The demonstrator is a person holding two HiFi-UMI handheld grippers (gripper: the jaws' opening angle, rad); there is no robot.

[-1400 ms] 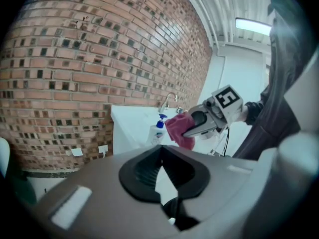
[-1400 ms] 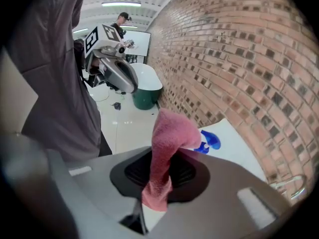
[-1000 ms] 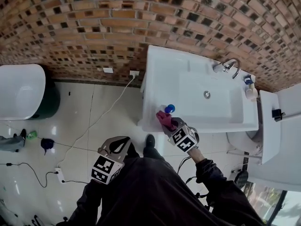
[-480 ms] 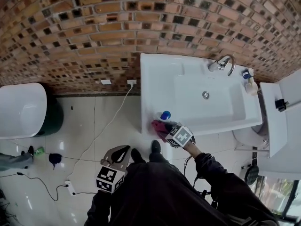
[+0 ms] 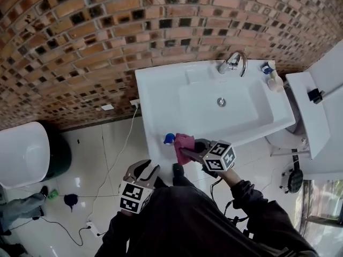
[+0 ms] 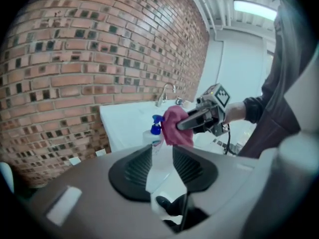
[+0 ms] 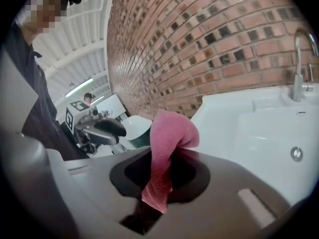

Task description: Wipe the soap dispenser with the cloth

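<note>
Soap dispenser [image 5: 169, 138], clear plastic with a blue pump head, at the white basin's [image 5: 161, 90] corner: right gripper [image 5: 186, 149] clamps a pink cloth [image 5: 184, 141] just beside it, left gripper [image 5: 148, 168] is opening its empty jaws, wiping apparently unfinished.

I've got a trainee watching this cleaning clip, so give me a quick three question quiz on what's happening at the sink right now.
1. True or false: the pink cloth is clamped in the right claw.
2. Where does the soap dispenser next to that cloth stand?
A) on the floor
B) on the near corner of the sink, at the head view's left
C) down inside the basin
3. Short answer: what colour is that dispenser's pump head?

Key: 1 true; 2 B; 3 blue.
</note>
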